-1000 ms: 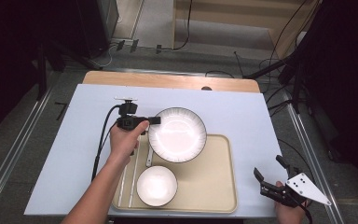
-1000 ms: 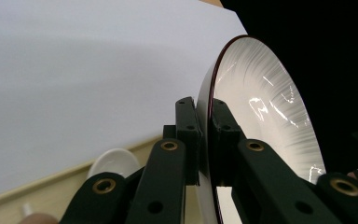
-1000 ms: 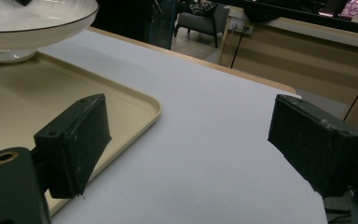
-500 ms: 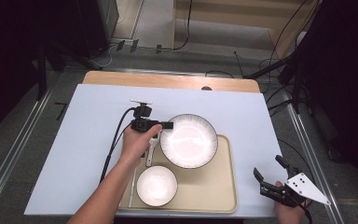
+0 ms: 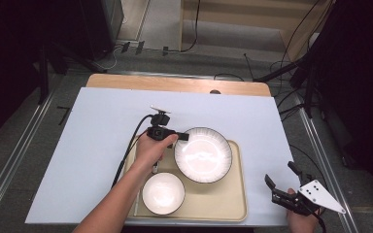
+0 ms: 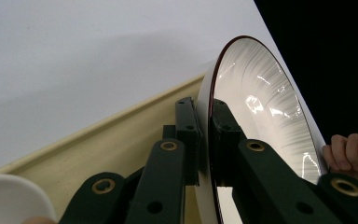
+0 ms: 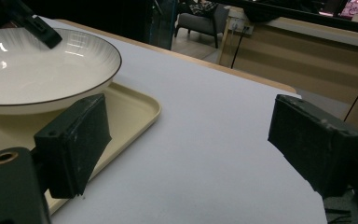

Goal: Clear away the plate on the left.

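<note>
Left tongs clamped on the left rim of a ribbed white plate, one jaw inside, one outside. Plate over the far right part of a cream tray at the worktop's near edge; small white bowl in the tray's near left corner. Right tongs open and empty beyond the tray's right edge, near the worktop's near right corner.

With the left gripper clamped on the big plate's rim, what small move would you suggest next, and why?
Probably lower the plate flat onto the tray, then open the jaws. The left gripper pinches its rim, and the plate already sits over the tray's far half, beside the small bowl. In the right gripper view its near edge seems just above the tray. The right gripper waits open, off to the side.
</note>
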